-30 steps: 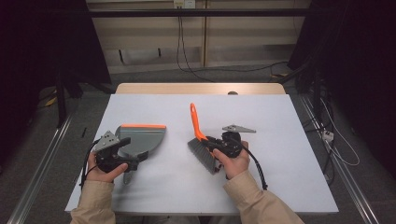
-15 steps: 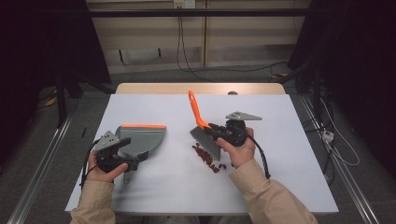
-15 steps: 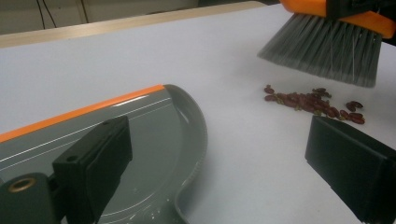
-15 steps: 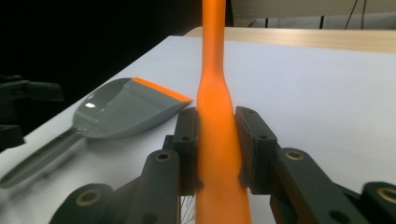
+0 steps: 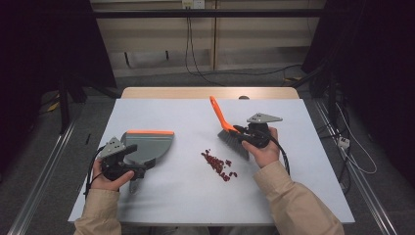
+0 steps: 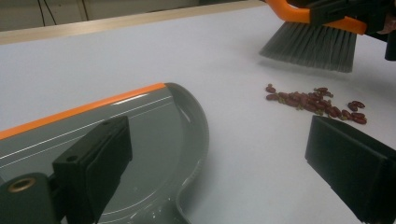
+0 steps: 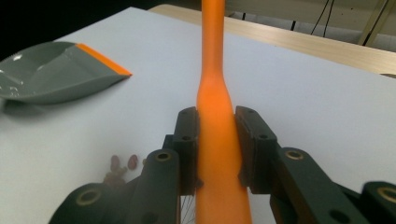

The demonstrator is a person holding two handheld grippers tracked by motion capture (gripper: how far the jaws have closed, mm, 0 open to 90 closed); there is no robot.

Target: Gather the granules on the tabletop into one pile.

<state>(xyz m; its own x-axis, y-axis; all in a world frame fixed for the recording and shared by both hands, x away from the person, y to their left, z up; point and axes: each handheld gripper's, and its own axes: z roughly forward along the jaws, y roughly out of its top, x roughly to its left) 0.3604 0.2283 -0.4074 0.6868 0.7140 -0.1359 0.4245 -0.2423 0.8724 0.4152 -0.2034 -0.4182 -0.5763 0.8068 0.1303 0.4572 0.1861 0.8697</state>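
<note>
At lower left of the high view we see the left hand-held gripper (image 5: 128,169) resting on the white desk (image 5: 303,196) at the handle end of the grey dustpan (image 5: 147,145). In its own view its jaws stand wide apart, one over the pan's floor and one over bare desk, gripping nothing there. The pan's orange lip (image 5: 150,132) faces the top of the frame. Just right of centre we note a scatter of small red beans (image 5: 219,165), well apart from the pan. Above and right of them hangs the brush (image 5: 230,132), bristles (image 6: 308,45) just clear of the beans. The right hand-held gripper (image 5: 241,131) is clenched on its orange handle (image 7: 215,135), pads pressing both sides.
</note>
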